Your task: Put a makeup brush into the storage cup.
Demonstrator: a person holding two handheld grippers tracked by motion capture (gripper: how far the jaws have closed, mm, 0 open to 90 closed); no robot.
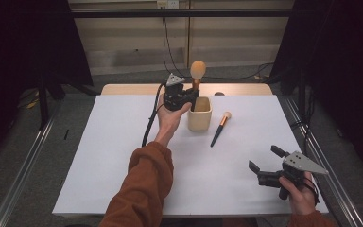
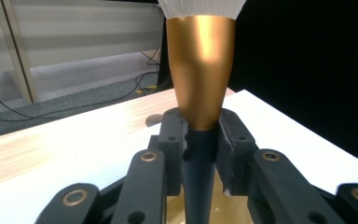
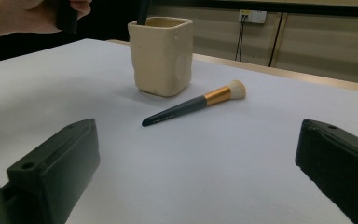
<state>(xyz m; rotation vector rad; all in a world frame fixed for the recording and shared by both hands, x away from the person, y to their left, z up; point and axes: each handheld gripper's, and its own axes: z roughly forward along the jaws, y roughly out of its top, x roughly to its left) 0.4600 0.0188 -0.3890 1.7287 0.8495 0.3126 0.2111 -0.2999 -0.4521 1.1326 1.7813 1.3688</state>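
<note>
Jaws on my left gripper (image 1: 192, 97) are pinched around the dark handle of a large makeup brush (image 1: 197, 75), right where the handle meets the copper ferrule. From the left gripper view I see the two black pads hugging that handle (image 2: 199, 158) on either side, with the ferrule flaring upward above them and the pale bristles at the very top edge. The brush stands upright, its lower end down inside the cream square cup (image 1: 200, 115), and its round tan head rises above the gripper in the high view. The cup sits on the white counter (image 1: 123, 156) toward the far middle, just beside my left hand (image 1: 169, 120), whose orange sleeve reaches in from the bottom.

Over on the other side, my right gripper (image 1: 263, 160) has its jaws spread wide with nothing between them. It hovers near the right front corner of the counter, held in my right hand (image 1: 300, 191), and points back toward the cup. Through the right gripper view I look between its two open black jaws at a smaller makeup brush (image 3: 196, 105) lying flat on the counter, its pale bristle end pointing away and its dark handle tip nearer to me. That brush lies just to the right of the cup (image 3: 161, 55), close but not touching it.
</note>
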